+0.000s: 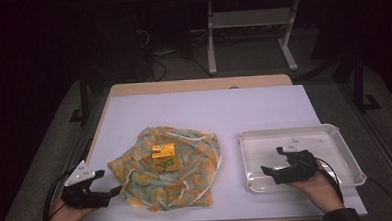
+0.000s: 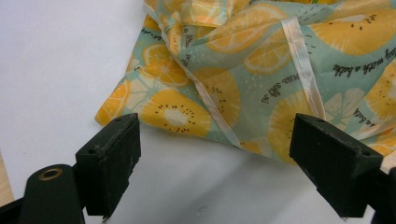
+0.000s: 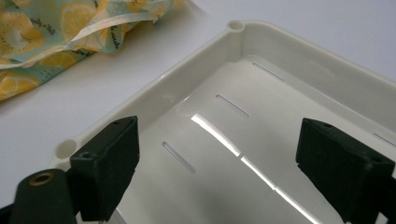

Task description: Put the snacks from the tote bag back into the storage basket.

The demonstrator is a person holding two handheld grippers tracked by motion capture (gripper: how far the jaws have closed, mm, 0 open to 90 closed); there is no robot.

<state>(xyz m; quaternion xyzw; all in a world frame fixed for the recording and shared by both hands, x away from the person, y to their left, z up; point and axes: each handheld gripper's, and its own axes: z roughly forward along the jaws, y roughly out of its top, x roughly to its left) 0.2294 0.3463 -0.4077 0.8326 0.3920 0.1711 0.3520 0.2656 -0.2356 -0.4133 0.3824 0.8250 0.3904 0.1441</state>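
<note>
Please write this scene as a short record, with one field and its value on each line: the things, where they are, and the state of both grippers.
surface: table with a white cover
cloth: crumpled, lemon print, left of centre
box: small, yellow, lying on the cloth
tray: white, to the right of the cloth, nothing in it
left gripper: open, at the cloth's near left corner, not holding it
right gripper: open, over the tray's near part, holding nothing
</note>
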